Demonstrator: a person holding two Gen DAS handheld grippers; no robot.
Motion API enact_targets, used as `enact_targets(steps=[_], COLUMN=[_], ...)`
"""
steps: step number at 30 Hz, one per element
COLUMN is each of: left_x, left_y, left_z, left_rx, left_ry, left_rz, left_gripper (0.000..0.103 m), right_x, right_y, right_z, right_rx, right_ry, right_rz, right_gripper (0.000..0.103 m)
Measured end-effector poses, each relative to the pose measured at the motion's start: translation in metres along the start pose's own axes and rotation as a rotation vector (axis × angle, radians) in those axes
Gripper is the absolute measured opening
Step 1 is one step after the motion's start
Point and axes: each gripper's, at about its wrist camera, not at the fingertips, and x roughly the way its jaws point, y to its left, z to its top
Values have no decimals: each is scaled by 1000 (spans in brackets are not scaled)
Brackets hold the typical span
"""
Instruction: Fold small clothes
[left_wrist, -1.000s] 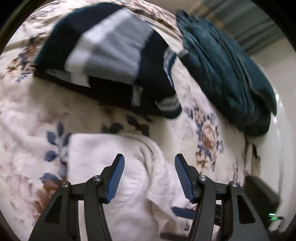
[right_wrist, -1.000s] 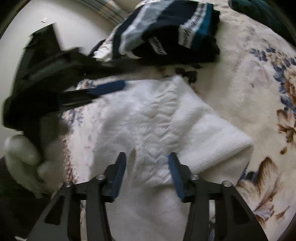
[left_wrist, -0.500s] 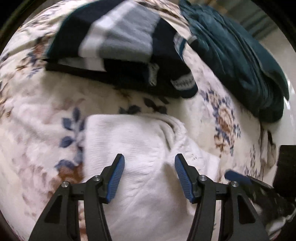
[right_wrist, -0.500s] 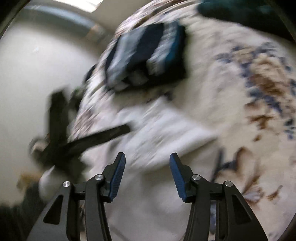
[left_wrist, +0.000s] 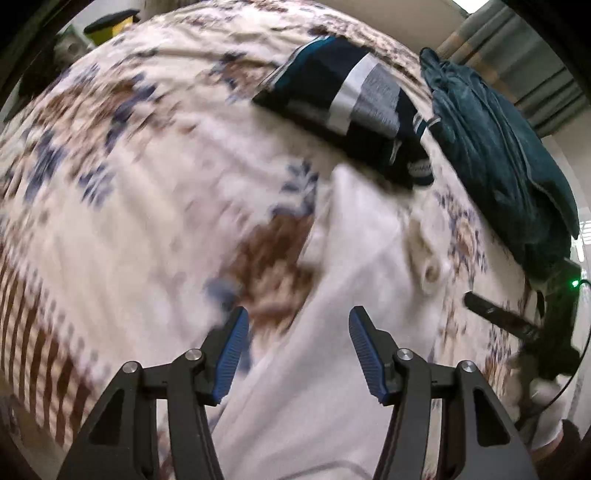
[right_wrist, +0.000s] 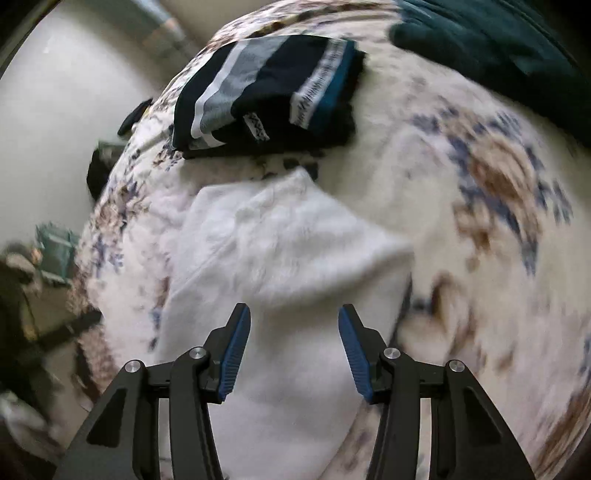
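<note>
A folded white knit garment (right_wrist: 288, 251) lies on the floral blanket (right_wrist: 480, 184); it also shows in the left wrist view (left_wrist: 362, 280). My right gripper (right_wrist: 293, 350) is open and empty, above the garment's near part. My left gripper (left_wrist: 297, 354) is open and empty, above the garment's left edge. The right gripper's dark finger (left_wrist: 495, 317) shows at the right edge of the left wrist view. Both views are blurred by motion.
A folded navy, grey and white striped garment (right_wrist: 266, 92) lies beyond the white one, also in the left wrist view (left_wrist: 354, 96). A dark teal garment (left_wrist: 495, 147) is heaped at the far right, also in the right wrist view (right_wrist: 498, 40). The blanket's left side drops to a pale floor (right_wrist: 55, 110).
Both grippers have pulled back and risen from the white garment. The left view has swung left, showing more blanket. The jaws stay open.
</note>
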Motion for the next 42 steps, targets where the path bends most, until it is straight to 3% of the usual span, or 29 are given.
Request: enact_targets(steps=[4, 8, 12, 15, 16, 17, 18, 22, 26, 29, 32, 35, 37, 38, 40, 41, 42], left_x=[6, 16, 32, 49, 50, 48, 46, 29, 15, 11, 28, 50, 43, 38, 28, 29, 33], left_y=[30, 47, 70, 82, 84, 85, 85, 79, 86, 88, 95, 112, 114, 115, 118, 121, 123], left_z=[-55, -99, -136, -156, -159, -162, -165, -174, -181, -179, -180, -183, -177, -174, -170, -168, -167], left_rx=[-21, 41, 96, 99, 90, 79, 83, 122, 94, 87, 79, 30, 14, 15, -1, -14, -24], left_ry=[146, 262, 349, 395, 387, 372, 365, 291, 262, 276, 321, 385, 393, 381, 342, 323, 314], left_rz=[-42, -47, -56, -50, -55, -90, -98, -107, -136, -165, -145, -127, -156, -169, -224, -229, -234], left_gripper=[54, 54, 54, 51, 46, 19, 9, 7, 6, 6, 7, 11, 19, 29, 52, 71, 73], right_x=[-15, -7, 11, 31, 32, 34, 34, 23, 11, -7, -6, 11, 12, 8, 1, 2, 7], right_y=[-1, 6, 13, 15, 15, 14, 14, 19, 30, 35, 29, 15, 7, 5, -1, -2, -6], right_z=[-74, -171, -253, -297, -307, -316, -325, -338, -342, -338, -333, -334, -336, -336, -337, -338, -339], right_rx=[145, 293, 440, 508, 535, 565, 587, 578, 570, 558, 537, 548, 577, 581, 590, 595, 603], right_ry=[105, 229, 288, 293, 281, 263, 250, 196, 180, 159, 189, 286, 298, 286, 228, 218, 222], right_rz=[17, -19, 5, -17, -25, -19, -29, -70, -89, -100, -94, -114, -81, -70, -6, 15, 32], right_gripper=[53, 53, 53, 51, 39, 27, 10, 8, 7, 7, 7, 8, 26, 35, 66, 69, 69])
